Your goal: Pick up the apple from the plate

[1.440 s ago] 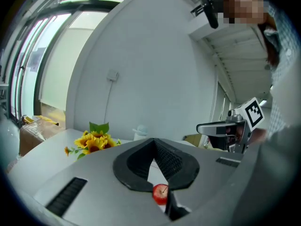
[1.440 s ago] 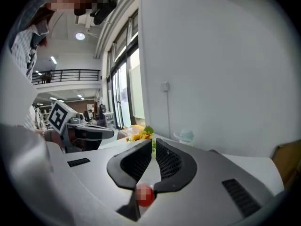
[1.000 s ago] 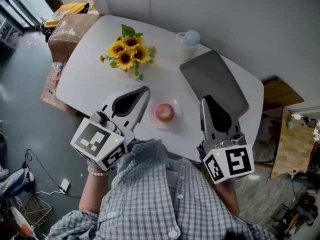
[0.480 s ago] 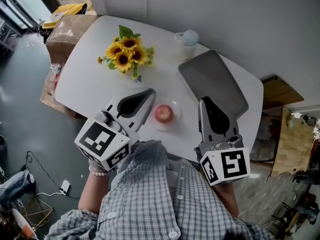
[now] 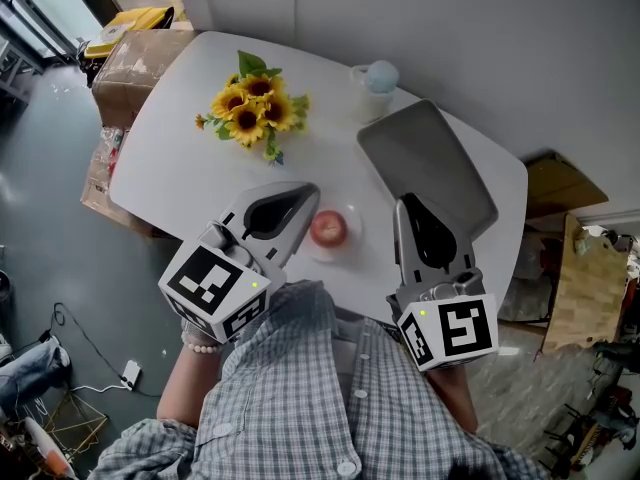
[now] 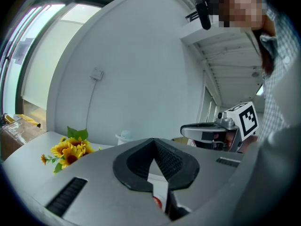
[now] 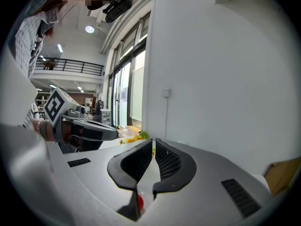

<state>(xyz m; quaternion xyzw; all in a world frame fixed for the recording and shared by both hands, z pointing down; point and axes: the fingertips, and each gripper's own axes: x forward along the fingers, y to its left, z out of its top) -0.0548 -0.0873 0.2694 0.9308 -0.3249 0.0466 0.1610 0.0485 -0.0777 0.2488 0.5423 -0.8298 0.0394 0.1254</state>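
A red apple (image 5: 328, 228) lies on a small clear plate (image 5: 350, 215) near the front edge of the white table (image 5: 175, 163). My left gripper (image 5: 312, 190) hovers just left of the apple with its tip beside the plate's far-left rim and its jaws shut on nothing. My right gripper (image 5: 405, 202) hangs to the right of the plate, also shut and empty. In the left gripper view, the left gripper (image 6: 153, 141) shows a sliver of the apple (image 6: 157, 202) under its jaws. In the right gripper view, the right gripper (image 7: 154, 141) likewise shows a bit of the apple (image 7: 139, 202).
A bunch of sunflowers (image 5: 252, 108) lies at the table's far left. A grey laptop (image 5: 425, 163) sits at the right, beyond the right gripper. A white cup with a pale blue lid (image 5: 375, 80) stands at the back. Cardboard boxes (image 5: 135, 58) are on the floor at the left.
My left gripper has moved right, toward the apple, and now reaches the plate's edge. The right gripper has stayed almost still.
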